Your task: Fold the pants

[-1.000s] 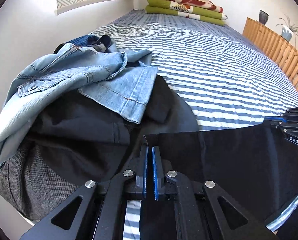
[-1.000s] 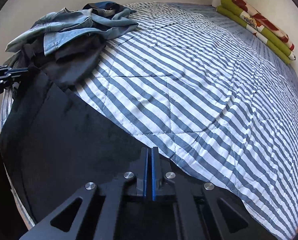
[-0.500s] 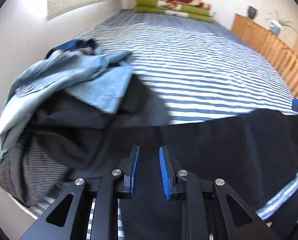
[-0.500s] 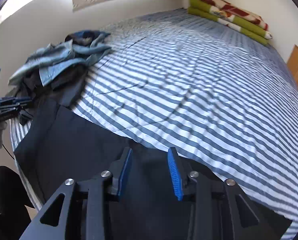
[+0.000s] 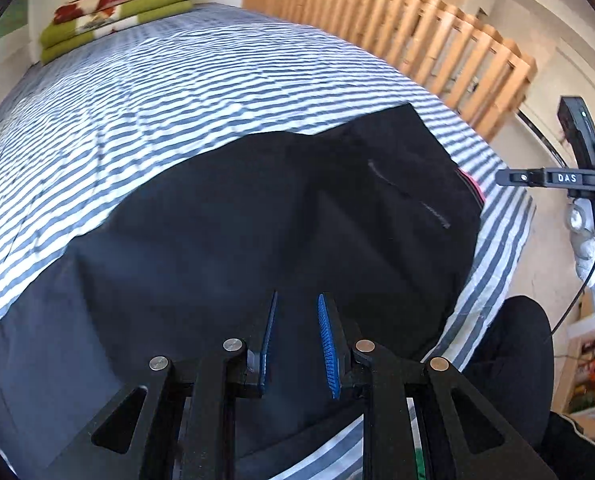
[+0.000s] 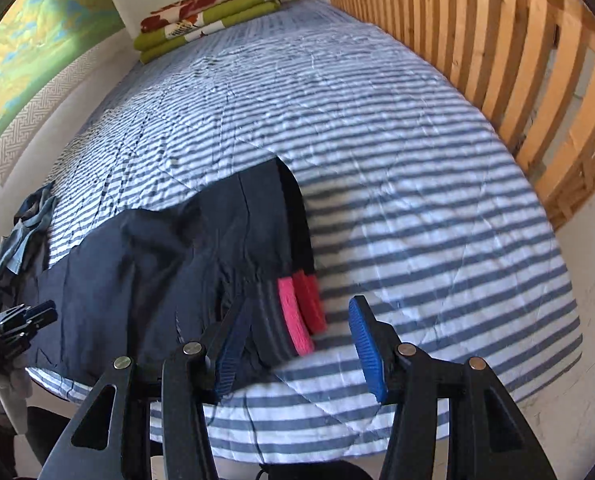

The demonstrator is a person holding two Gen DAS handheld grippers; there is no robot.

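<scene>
Dark navy pants (image 5: 281, 216) lie spread flat across the near edge of the striped bed. In the right wrist view the pants (image 6: 169, 256) end in a waistband with a pink lining (image 6: 297, 316). My left gripper (image 5: 295, 304) hovers open over the middle of the fabric, holding nothing. My right gripper (image 6: 297, 312) is wide open just above the pink waistband end, with the waistband between its fingers but not clamped. The right gripper (image 5: 537, 178) also shows in the left wrist view, past the waistband end, and the left gripper (image 6: 29, 314) appears at the left edge of the right wrist view.
The striped bedspread (image 6: 377, 140) stretches away behind the pants. A wooden slatted rail (image 6: 497, 60) runs along the right side. Folded green and red blankets (image 6: 209, 16) lie at the far end. A pile of denim clothes (image 6: 21, 232) sits at the left.
Both grippers went from shut on the dark pants to open, and the pants now lie flat on the bed. Both cameras swung right, toward the wooden rail.
</scene>
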